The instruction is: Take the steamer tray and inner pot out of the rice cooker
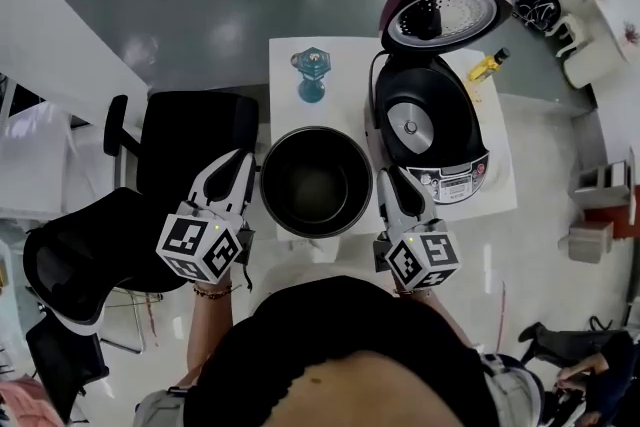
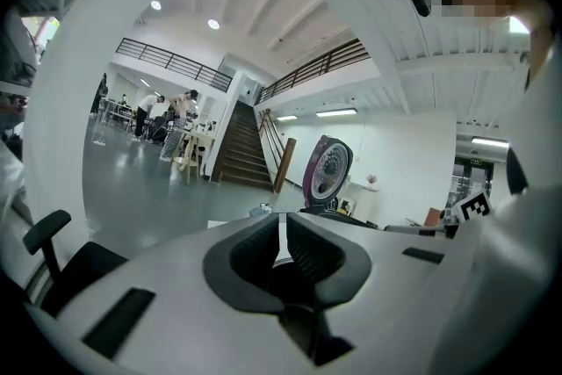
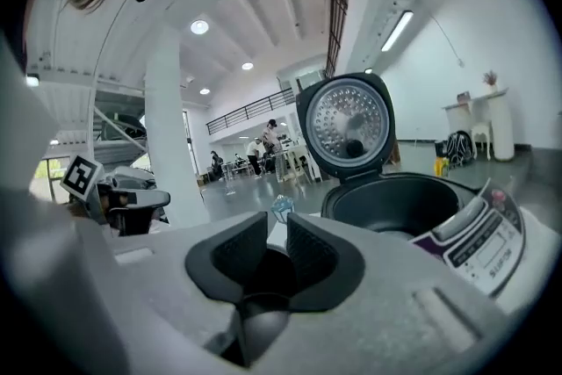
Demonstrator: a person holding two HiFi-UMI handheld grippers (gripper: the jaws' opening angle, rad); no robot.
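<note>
1. Jaws of your left gripper (image 1: 238, 165) are pressed together, empty; those of your right gripper (image 1: 392, 183) stand slightly apart, empty.
2. Your inner pot (image 1: 316, 185) sits on the white table (image 1: 345, 65) between both grippers.
3. Beside it, the rice cooker (image 1: 430, 125) stands open, lid (image 1: 440, 10) raised.

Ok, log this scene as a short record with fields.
inner pot: out of cooker, on the white table
rice cooker: lid open, right of pot
left gripper: shut, empty, left of pot
right gripper: jaws slightly apart, empty, right of pot
blue item: behind pot on table, kind unclear
</note>
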